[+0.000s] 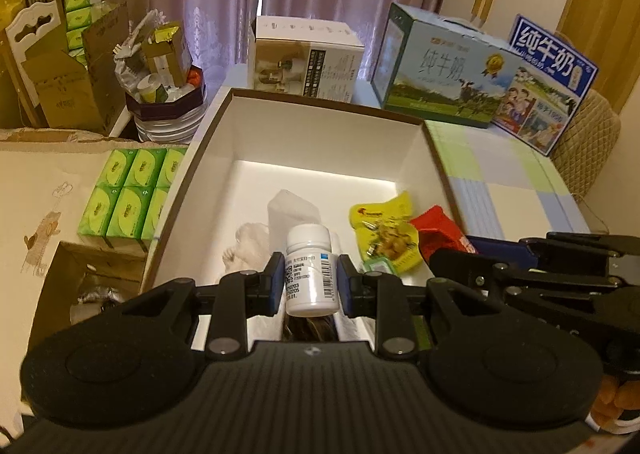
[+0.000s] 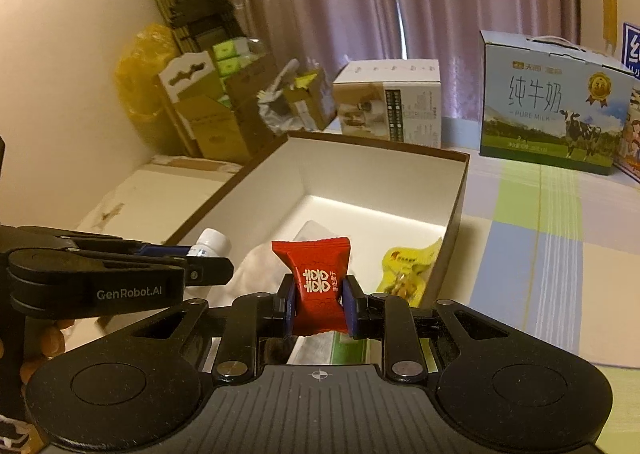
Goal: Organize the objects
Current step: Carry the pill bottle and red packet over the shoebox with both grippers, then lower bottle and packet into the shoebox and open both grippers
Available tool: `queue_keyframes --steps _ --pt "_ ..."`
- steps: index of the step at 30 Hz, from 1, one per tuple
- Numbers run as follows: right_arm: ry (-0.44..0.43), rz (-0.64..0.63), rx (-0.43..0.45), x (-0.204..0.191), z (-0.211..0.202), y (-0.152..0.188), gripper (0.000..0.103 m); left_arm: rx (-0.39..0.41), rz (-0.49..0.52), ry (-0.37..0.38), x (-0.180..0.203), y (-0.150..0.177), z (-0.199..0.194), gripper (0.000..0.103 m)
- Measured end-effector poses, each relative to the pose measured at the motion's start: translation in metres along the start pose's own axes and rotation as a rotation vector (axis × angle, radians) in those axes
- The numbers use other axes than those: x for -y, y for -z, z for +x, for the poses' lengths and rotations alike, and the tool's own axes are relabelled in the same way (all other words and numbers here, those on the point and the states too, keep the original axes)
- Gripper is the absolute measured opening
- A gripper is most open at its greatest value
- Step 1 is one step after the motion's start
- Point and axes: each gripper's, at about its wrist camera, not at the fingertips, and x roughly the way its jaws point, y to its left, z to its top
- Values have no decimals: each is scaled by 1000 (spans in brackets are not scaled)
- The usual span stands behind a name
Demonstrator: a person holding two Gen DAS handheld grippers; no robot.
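Tongs (image 1: pixel 311 278) clamp a smooth cylindrical plastic bottle (image 1: pixel 309 270).

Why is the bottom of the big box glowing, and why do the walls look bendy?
Left wrist view: a bright light strip falls across the white box floor; edges curve from the fisheye lens. Right wrist view: the same glow in the box; the cartons at left look blurred.

Checked tablecloth (image 2: pixel 560 221) under open box (image 2: pixel 456 189), milk cartons (image 2: pixel 548 109).
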Motion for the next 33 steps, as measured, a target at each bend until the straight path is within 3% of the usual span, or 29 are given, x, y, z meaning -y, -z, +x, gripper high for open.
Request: queue_keyframes --steps 12,23,33 --pt "82 32 -35 15 70 -37 21 -26 74 -33 -26 -55 76 23" --pt "116 38 -63 23 99 -43 21 -50 64 -31 -41 -75 109 24" --pt "144 14 -53 22 104 -44 26 -55 64 -12 -40 -71 112 42"
